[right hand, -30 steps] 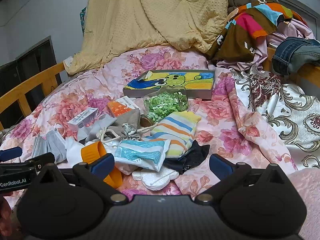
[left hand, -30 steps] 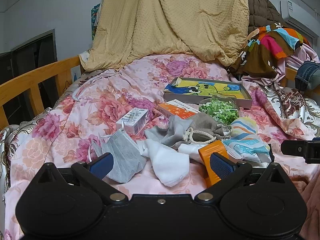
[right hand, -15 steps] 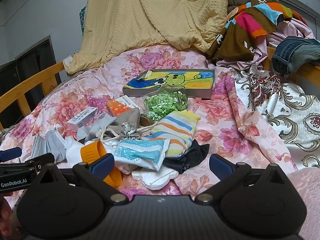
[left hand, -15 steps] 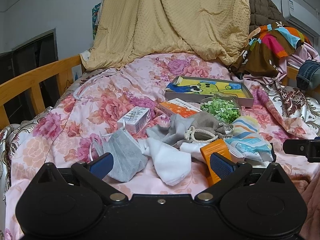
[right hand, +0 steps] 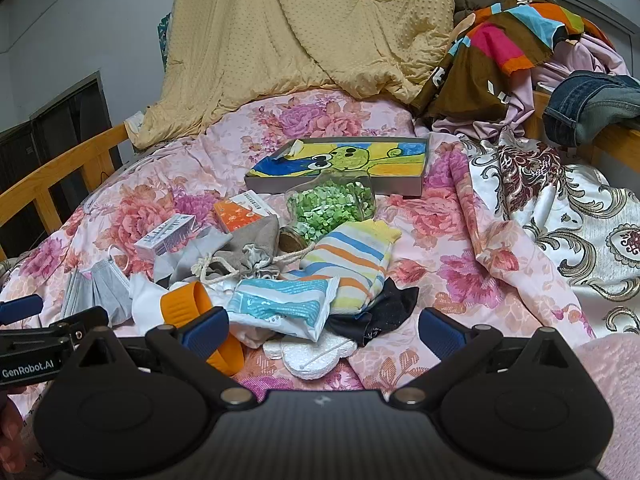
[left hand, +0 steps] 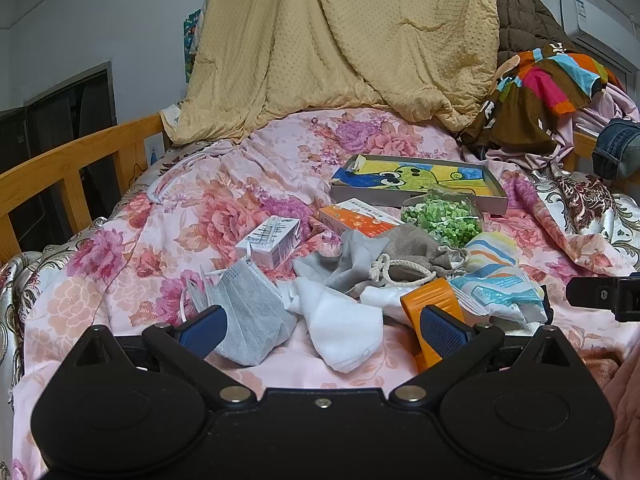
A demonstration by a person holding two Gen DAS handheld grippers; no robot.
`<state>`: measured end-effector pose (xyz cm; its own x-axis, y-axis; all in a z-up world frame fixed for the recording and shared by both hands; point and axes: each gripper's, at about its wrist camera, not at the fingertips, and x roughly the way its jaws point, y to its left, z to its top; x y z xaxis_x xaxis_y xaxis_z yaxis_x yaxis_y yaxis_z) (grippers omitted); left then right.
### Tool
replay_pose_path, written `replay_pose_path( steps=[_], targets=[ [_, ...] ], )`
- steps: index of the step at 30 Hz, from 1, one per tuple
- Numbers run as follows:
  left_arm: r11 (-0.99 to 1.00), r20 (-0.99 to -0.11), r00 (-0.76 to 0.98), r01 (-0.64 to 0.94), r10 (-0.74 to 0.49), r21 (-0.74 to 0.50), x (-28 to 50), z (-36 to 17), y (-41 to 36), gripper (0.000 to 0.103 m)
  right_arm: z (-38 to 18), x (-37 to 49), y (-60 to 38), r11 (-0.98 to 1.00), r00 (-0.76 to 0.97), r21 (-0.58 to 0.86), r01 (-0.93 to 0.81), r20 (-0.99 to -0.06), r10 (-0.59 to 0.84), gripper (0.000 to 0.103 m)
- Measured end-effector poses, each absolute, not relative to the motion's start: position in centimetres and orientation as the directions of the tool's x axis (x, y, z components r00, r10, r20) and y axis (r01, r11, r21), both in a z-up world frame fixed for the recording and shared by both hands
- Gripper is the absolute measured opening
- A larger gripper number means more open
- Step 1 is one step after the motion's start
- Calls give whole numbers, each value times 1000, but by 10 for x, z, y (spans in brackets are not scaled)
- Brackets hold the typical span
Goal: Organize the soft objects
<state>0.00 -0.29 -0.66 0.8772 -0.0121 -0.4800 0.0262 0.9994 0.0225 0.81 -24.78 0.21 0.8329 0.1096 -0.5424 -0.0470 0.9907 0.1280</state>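
A heap of soft things lies on the floral bedspread. In the left wrist view I see a grey face mask, a white sock, a grey cloth and a drawstring pouch. My left gripper stands open just in front of the mask and sock, holding nothing. The right wrist view shows a striped sock, a blue-and-white packet, a black sock and a white foam piece. My right gripper is open above the foam piece and packet, empty.
An orange cup lies in the heap. Behind it are a jar of green bits, an orange box, a white carton and a cartoon-printed tray. A wooden rail runs along the left; clothes pile up at the back right.
The left wrist view has tilted slightly, so the heap sits a little lower and closer in frame. The right gripper has barely moved. Both stay open.
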Motion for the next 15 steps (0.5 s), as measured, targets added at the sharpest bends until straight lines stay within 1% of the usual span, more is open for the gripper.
replay_pose_path(
  steps=[15],
  targets=[
    [999,-480,877,24,-9,24,-1,-6,-5,102,2,8,-250,989,831,137,-49,-543,116,103]
  ],
)
